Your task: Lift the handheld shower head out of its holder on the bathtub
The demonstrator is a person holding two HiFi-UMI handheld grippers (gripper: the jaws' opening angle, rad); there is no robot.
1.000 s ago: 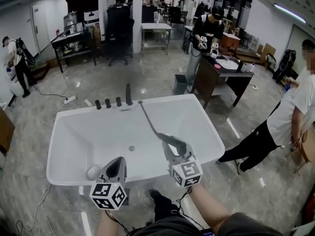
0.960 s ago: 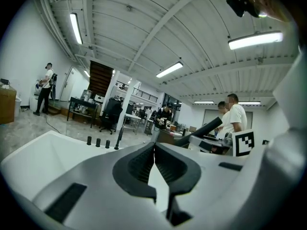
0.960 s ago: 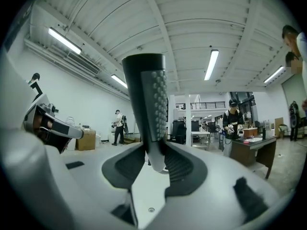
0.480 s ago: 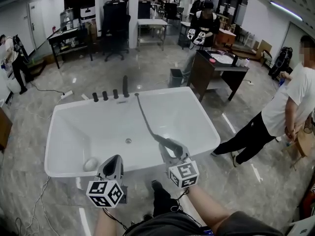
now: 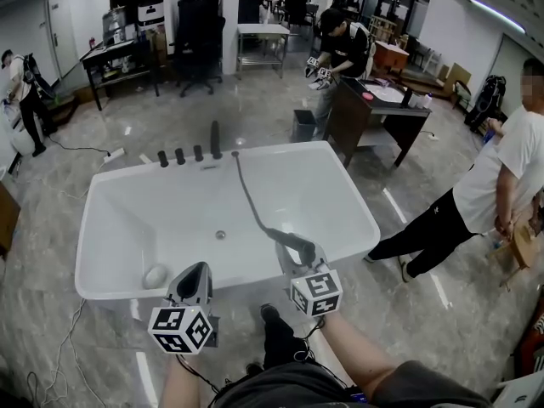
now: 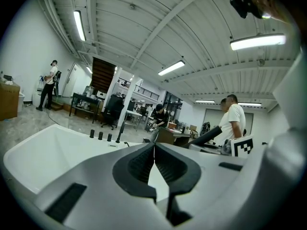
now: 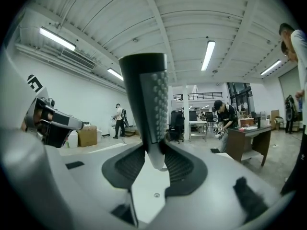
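The shower head is held clamped in the right gripper over the bathtub; the left gripper is kept closed and empty.

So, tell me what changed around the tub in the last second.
The right gripper, shut on the shower head, drew it slightly back toward the near rim of the bathtub and lower. The left gripper eased back a touch. The man at the desk bent forward. Unchanged: that grip, the left jaws shut and empty, the hose trailing to the far deck.
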